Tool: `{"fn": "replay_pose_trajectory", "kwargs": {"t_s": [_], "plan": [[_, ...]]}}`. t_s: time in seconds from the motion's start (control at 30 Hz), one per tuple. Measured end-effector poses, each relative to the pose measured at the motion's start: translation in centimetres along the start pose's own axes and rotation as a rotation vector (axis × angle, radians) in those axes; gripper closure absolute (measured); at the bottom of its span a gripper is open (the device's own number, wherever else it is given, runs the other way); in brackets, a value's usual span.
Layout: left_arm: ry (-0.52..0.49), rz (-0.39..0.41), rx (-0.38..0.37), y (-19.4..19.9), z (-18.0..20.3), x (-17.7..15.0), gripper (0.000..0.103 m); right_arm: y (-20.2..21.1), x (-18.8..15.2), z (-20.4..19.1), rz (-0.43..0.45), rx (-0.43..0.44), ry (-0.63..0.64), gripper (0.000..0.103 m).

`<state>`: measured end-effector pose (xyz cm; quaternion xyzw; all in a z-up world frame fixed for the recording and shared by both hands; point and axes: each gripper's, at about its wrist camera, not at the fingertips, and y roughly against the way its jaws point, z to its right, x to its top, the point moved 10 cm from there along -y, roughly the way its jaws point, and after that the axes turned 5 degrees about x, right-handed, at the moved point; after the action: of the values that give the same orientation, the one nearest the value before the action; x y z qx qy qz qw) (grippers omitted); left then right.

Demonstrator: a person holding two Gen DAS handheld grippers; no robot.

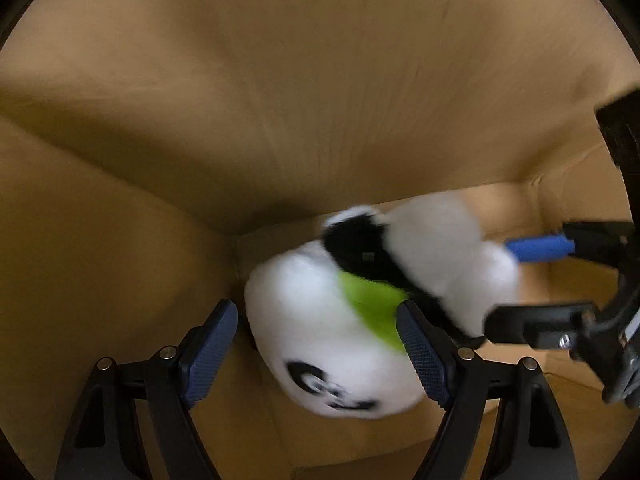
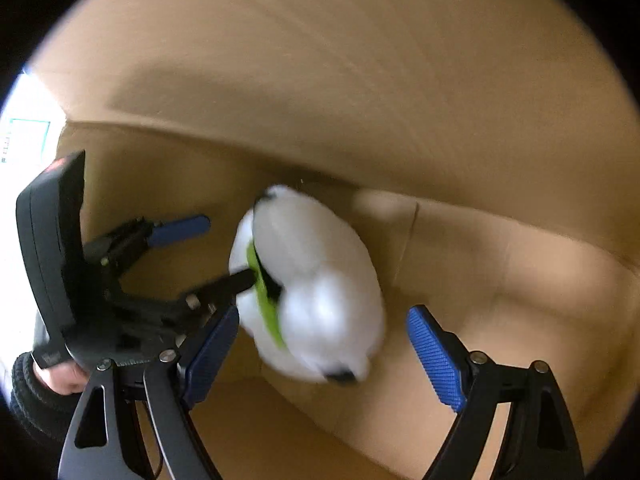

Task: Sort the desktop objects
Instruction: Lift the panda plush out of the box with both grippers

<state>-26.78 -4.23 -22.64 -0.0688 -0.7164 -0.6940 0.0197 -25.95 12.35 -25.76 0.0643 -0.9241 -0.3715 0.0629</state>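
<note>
A plush panda (image 1: 320, 320), white with black patches and a green scarf, is inside a cardboard box (image 1: 280, 100), blurred by motion. My left gripper (image 1: 316, 344) is open, its blue pads on either side of the panda's head without closing on it. My right gripper (image 2: 324, 352) is open too, with the panda (image 2: 316, 280) between and just beyond its fingers. In the left wrist view the right gripper (image 1: 532, 280) comes in from the right beside the panda. In the right wrist view the left gripper (image 2: 200, 252) comes in from the left, one finger touching the scarf.
Brown cardboard walls (image 2: 400, 80) surround both grippers closely. The box floor (image 2: 500, 240) shows under and right of the panda. A gloved hand (image 2: 52, 380) holds the left gripper's handle. A bright opening (image 2: 24, 128) shows at the far left.
</note>
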Motion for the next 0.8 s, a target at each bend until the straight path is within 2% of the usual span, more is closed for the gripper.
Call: {"fn": "replay_pose_trajectory", "kwargs": {"t_s": [0.07,0.17,0.2,0.3,0.4,0.47,0.53,0.63,0.73,0.77,0.8], "plan": [[-0.024,-0.021,0.019,-1.4,0.3,-0.1,0.015,-1.3,0.6,1.0,0.002,0.032,-0.020,0.016],[0.006,-0.013,0.024,-2.8,0.2,0.3,0.004,-3.3,0.9,3.0,0.003,0.023,-0.039,0.017],[0.019,-0.010,0.036,-3.2,0.1,0.4,0.003,-3.8,0.9,3.6,0.003,0.029,-0.059,0.028],[0.044,0.007,0.047,-4.2,0.1,0.7,0.000,-4.7,0.7,4.7,-0.013,0.030,-0.075,0.044],[0.101,-0.008,-0.037,-5.4,0.2,0.1,0.000,-4.1,0.4,4.6,-0.016,0.016,-0.044,0.059],[0.120,-0.022,-0.094,-5.5,0.3,-0.2,0.001,-3.4,0.1,4.3,-0.006,0.000,-0.013,0.064],[0.152,-0.033,-0.167,-4.9,0.5,-0.4,0.021,-2.8,-0.6,3.9,-0.013,-0.016,0.000,0.069],[0.151,-0.069,-0.257,-4.2,1.5,-1.1,0.033,-1.5,-1.8,3.5,-0.015,-0.038,0.003,0.069],[0.140,-0.082,-0.337,-2.6,2.9,-2.0,0.051,0.4,-3.0,2.6,0.001,-0.052,0.015,0.070],[0.130,-0.072,-0.350,-1.7,3.3,-2.2,0.066,1.3,-3.3,2.2,0.013,-0.054,0.023,0.070],[0.120,-0.063,-0.363,-0.8,3.7,-2.4,0.101,2.1,-3.6,1.7,0.025,-0.056,0.030,0.071]]}}
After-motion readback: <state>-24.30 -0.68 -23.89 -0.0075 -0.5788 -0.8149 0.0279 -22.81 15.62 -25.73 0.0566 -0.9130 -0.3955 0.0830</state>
